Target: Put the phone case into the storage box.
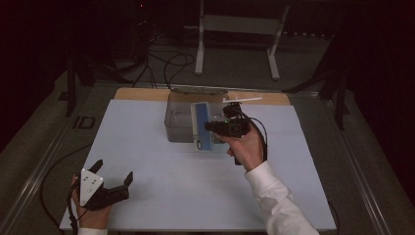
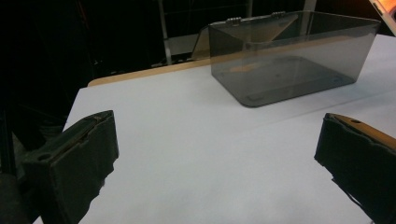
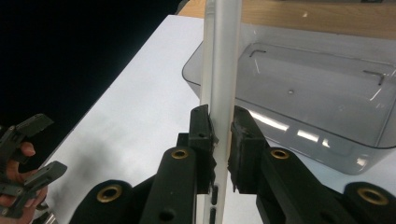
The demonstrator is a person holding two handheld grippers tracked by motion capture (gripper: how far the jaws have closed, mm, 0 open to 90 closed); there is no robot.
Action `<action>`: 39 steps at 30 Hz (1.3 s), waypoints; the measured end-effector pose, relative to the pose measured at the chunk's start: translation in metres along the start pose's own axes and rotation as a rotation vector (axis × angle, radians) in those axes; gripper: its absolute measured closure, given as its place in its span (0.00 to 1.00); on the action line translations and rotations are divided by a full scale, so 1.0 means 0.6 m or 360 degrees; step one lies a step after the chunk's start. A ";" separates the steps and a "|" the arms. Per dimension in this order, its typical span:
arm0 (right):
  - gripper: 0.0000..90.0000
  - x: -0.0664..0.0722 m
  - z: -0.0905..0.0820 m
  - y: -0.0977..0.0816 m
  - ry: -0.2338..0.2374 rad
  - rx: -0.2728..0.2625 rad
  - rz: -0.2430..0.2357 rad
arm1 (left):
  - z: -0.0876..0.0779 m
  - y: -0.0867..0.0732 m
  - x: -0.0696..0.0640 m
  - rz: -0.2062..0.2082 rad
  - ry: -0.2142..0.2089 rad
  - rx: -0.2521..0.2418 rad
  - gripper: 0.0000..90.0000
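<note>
A clear grey plastic box (image 1: 178,122) stands at the back middle of the white sheet, its lid (image 1: 198,91) swung open behind it. My right gripper (image 1: 211,126) is shut on a flat white and light-blue slab (image 1: 200,128), which it holds on edge at the box's right side. In the right gripper view the slab (image 3: 223,70) rises edge-on between the pressed jaws of the right gripper (image 3: 223,135), with the box (image 3: 317,107) just beyond. My left gripper (image 1: 113,170) rests open at the near left, with nothing in it. The left gripper view looks past the left gripper (image 2: 219,158) to the box (image 2: 289,56).
A white sheet (image 1: 161,161) covers the table, with a wooden board edge (image 1: 142,94) showing at the back. Beyond the table stand white metal frame legs (image 1: 200,49), with black cables (image 1: 166,66) on the floor. A dark rail (image 1: 44,161) runs along the left side.
</note>
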State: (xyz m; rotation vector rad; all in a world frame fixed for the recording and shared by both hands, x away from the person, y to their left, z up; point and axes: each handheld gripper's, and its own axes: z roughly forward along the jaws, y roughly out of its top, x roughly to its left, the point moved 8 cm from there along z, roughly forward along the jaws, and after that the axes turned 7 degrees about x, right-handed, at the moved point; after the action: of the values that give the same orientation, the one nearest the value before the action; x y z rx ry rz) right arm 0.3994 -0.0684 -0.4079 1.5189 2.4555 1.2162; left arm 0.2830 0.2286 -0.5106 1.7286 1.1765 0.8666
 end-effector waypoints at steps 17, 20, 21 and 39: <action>0.90 -0.025 -0.003 0.040 -0.0089 0.0053 0.0033 | 0.000 0.000 -0.004 0.0004 -0.0013 0.0001 0.00; 0.90 -0.029 -0.005 0.048 -0.0092 0.0053 0.0050 | 0.000 0.000 -0.005 0.0013 -0.0013 0.0003 0.00; 0.90 -0.030 -0.006 0.050 -0.0098 0.0051 0.0050 | 0.001 0.000 -0.006 0.0014 -0.0014 0.0002 0.00; 0.90 -0.051 -0.015 0.094 -0.0199 0.0046 0.0083 | 0.000 0.000 -0.005 0.0010 -0.0016 0.0003 0.00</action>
State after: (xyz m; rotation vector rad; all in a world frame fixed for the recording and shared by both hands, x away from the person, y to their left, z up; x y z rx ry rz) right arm 0.4551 -0.0845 -0.3782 1.6232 2.3791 1.0620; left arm 0.2822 0.2257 -0.5110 1.7373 1.1663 0.8595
